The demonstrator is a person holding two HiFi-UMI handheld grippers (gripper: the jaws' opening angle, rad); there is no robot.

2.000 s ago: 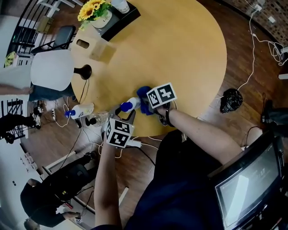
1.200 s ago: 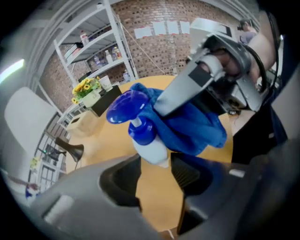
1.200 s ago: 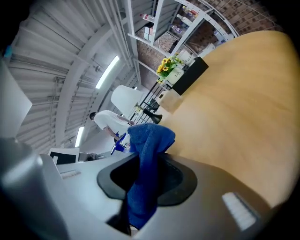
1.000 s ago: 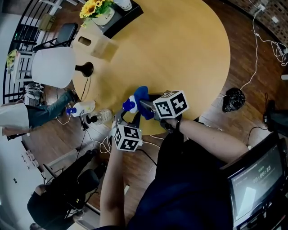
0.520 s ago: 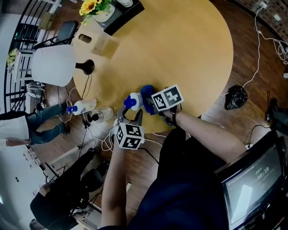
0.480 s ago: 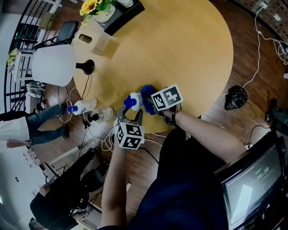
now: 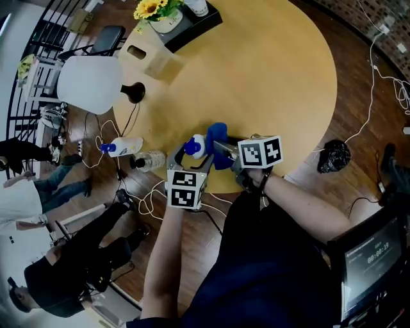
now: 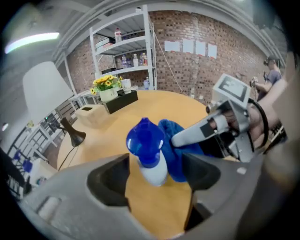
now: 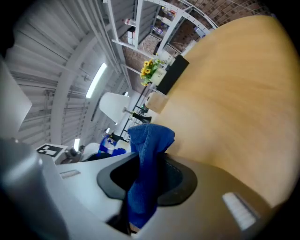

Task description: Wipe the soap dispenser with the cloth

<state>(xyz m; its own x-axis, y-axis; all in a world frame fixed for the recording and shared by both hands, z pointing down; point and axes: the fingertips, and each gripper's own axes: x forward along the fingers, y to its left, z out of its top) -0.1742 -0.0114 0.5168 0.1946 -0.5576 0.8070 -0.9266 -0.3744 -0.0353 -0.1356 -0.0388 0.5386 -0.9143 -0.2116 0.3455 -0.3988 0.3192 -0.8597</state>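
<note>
Soap dispenser [image 7: 195, 147] stands near the round table's [image 7: 269, 70] close edge, between the left gripper's [image 8: 157, 174] jaws, which have just been opening wide and stand clear of it. Just beside it, the right gripper [image 9: 147, 180] clamps the blue cloth [image 9: 146, 140]. Open tabletop lies beyond.

Round wooden table [image 7: 275, 70] in a brick-walled workroom, with clutter all about it.
At the far edge sits a pot of sunflowers [image 7: 152, 8] on a black tray [image 7: 200, 25], with a pale slotted box [image 7: 148, 56] just beside it and a white-shaded lamp [image 7: 90, 83] near that. On the floor below, a white bottle with a blue top [image 7: 123, 147] lies next to a clear plastic bottle [image 7: 148, 160] among loose white cables [image 7: 131, 192]. A black bag [image 7: 333, 155] lies on the floorboards across the way, and a lit screen [image 7: 375, 256] glows nearby. A white shelf rack [image 8: 123, 51] of bottles stands against the brick wall [image 8: 206, 70].
</note>
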